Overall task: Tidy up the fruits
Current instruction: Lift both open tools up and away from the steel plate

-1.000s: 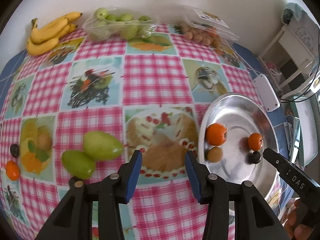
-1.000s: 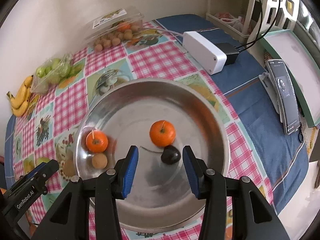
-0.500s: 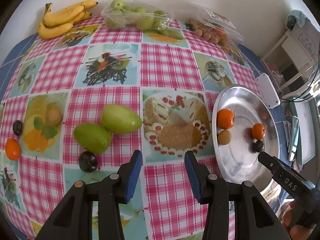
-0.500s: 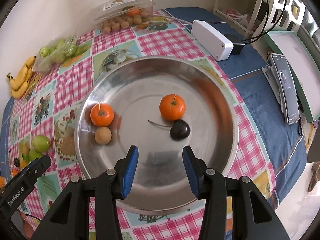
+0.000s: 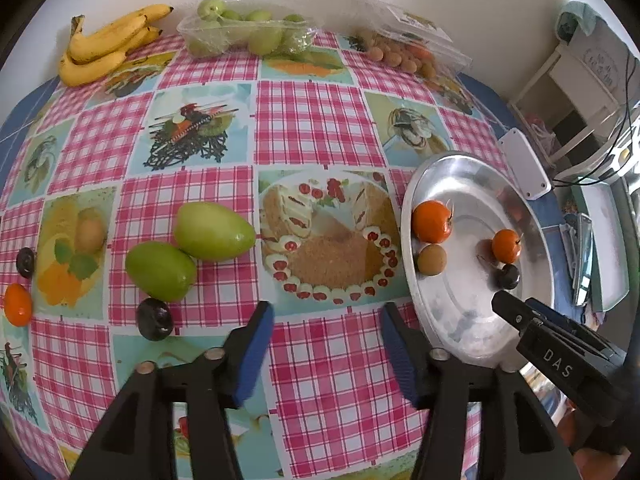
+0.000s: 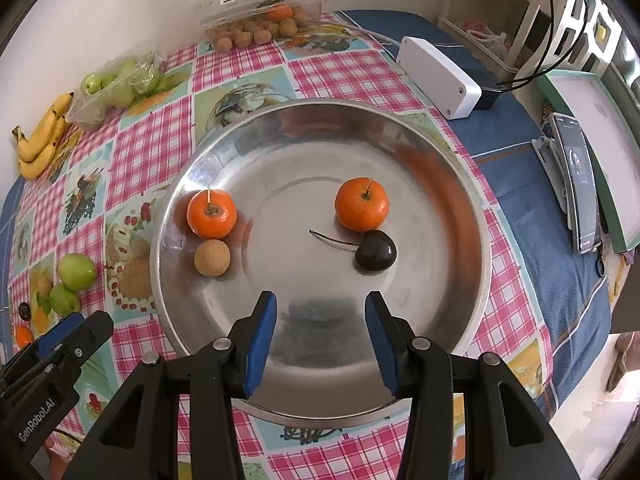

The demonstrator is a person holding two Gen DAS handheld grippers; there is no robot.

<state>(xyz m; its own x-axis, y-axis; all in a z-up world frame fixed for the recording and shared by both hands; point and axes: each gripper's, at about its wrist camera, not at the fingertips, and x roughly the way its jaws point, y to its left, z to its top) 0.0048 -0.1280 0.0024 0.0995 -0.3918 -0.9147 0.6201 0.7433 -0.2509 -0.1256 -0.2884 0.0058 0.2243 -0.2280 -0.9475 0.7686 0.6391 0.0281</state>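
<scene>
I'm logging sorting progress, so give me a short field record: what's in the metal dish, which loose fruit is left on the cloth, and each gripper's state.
dish contents: metal dish holds two tangerines, a longan, a cherry
loose on cloth: two green fruits, two dark cherries, a tangerine
left gripper: jaws opening, empty
right gripper: jaws open, empty, over dish
</scene>
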